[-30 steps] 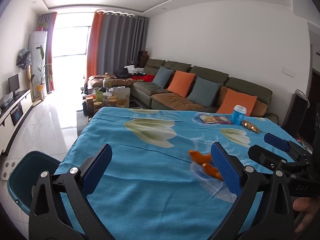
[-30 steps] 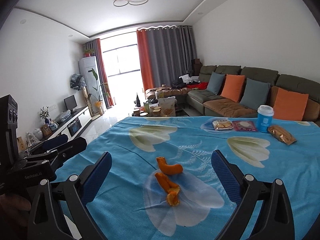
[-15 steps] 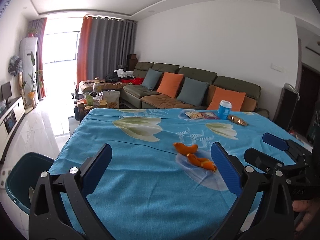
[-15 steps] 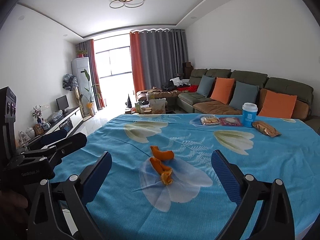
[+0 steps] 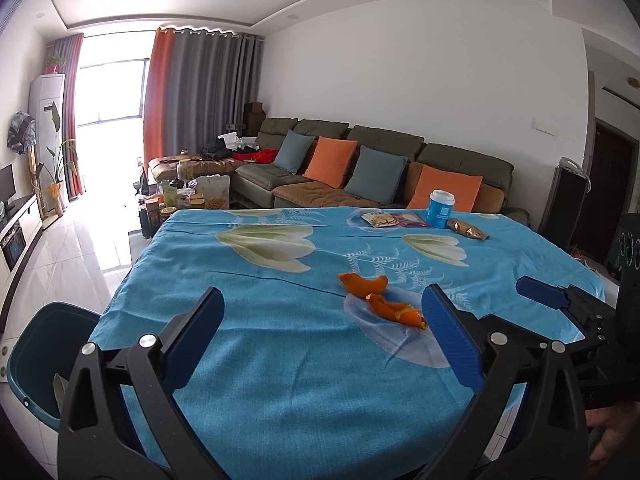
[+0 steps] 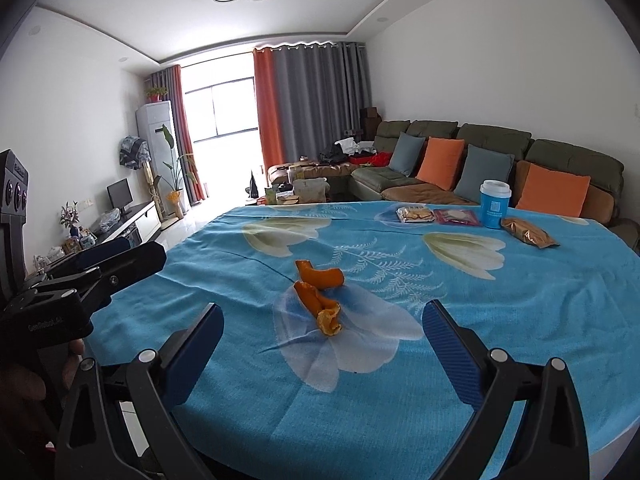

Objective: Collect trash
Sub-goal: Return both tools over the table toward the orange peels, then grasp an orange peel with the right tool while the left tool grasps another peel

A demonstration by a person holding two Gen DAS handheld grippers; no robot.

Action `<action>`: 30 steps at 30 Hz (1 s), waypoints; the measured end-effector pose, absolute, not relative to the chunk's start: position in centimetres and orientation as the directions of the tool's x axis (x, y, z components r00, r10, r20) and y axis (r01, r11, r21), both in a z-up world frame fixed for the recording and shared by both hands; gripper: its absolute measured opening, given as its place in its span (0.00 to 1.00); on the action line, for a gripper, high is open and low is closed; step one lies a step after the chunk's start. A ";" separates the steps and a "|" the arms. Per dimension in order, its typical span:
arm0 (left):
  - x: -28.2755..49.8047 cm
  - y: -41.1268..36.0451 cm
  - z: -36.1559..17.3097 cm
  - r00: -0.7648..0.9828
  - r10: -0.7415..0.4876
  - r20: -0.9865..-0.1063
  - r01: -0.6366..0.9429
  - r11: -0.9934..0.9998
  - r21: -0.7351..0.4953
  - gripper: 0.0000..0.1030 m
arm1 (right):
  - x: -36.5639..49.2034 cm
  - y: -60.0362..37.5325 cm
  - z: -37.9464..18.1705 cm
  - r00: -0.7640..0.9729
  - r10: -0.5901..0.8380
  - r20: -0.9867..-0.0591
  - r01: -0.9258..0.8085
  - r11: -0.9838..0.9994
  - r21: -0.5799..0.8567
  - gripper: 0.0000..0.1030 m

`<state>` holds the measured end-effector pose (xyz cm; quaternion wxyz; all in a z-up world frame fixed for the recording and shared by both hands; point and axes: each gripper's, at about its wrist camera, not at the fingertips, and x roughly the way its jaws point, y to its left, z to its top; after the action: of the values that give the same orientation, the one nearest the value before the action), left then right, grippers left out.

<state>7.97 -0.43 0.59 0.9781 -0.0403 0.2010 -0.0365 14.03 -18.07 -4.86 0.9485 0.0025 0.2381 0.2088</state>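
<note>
Two orange peel pieces [image 5: 380, 300] lie on the blue flowered tablecloth [image 5: 280, 360], also in the right wrist view [image 6: 318, 296]. At the far side stand a blue paper cup [image 6: 495, 204], a brown snack wrapper [image 6: 528, 233] and two flat packets [image 6: 436, 215]. My left gripper [image 5: 320, 340] is open and empty over the near table edge, left of the peels. My right gripper [image 6: 320, 356] is open and empty, just short of the peels. A dark teal bin [image 5: 36, 356] stands on the floor at the table's left.
The table's near edge is below both grippers. A sofa with orange and grey cushions [image 5: 360, 168] runs behind the table. A cluttered coffee table [image 5: 188, 196] and a TV unit [image 6: 128, 220] stand on the tiled floor to the left.
Both grippers have pulled back and up from the table, so the peels and far items look smaller and farther off. Both stay open.
</note>
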 end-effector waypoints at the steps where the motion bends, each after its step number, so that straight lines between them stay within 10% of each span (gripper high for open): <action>1: 8.1 -0.4 0.6 0.916 -0.087 -0.392 0.055 0.994 -0.093 0.94 | 14.1 -18.1 -4.9 0.799 0.397 -0.452 -0.395 0.913 0.103 0.93; 17: 13.6 -1.0 0.2 0.878 -0.122 -0.463 0.104 0.993 -0.065 0.94 | 18.6 -17.4 -6.3 0.738 0.411 -0.536 -0.415 0.902 0.120 0.93; 30: 19.7 -2.5 -0.7 0.822 -0.184 -0.539 0.150 0.983 -0.106 0.94 | 21.4 -16.8 -8.2 0.648 0.434 -0.625 -0.432 0.886 0.168 0.74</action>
<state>19.71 -2.47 -0.68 0.9540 -0.0294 0.2852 -0.0875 21.44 -16.84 -8.23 0.9079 0.0017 0.3448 0.2385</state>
